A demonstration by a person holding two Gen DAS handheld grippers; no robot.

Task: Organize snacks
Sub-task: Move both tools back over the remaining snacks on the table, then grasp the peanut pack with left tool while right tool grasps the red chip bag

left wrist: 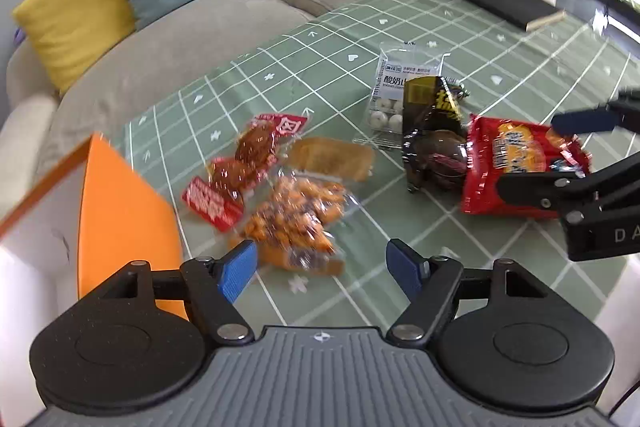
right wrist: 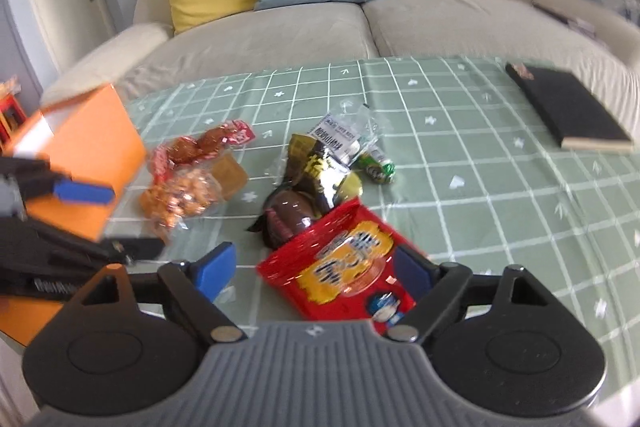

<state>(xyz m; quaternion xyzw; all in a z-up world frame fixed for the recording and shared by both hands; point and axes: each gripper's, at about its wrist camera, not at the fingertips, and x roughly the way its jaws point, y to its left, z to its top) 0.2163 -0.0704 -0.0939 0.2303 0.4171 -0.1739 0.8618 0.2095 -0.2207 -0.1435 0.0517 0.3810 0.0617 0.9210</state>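
Snacks (left wrist: 296,215) scattered on checked tablecloth (left wrist: 500,75)

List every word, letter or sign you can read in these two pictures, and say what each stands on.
"DA": white letters on the right tongs' black body, cut off at the picture's edge.
"酸奶山": dark print on the clear packet of white balls; the rest is hidden.
Red bag: large white characters, too blurred to read.
Red meat pack: white print, blurred.
Black-and-yellow pack: yellow characters, unreadable.
Left tongs' label: blurred.
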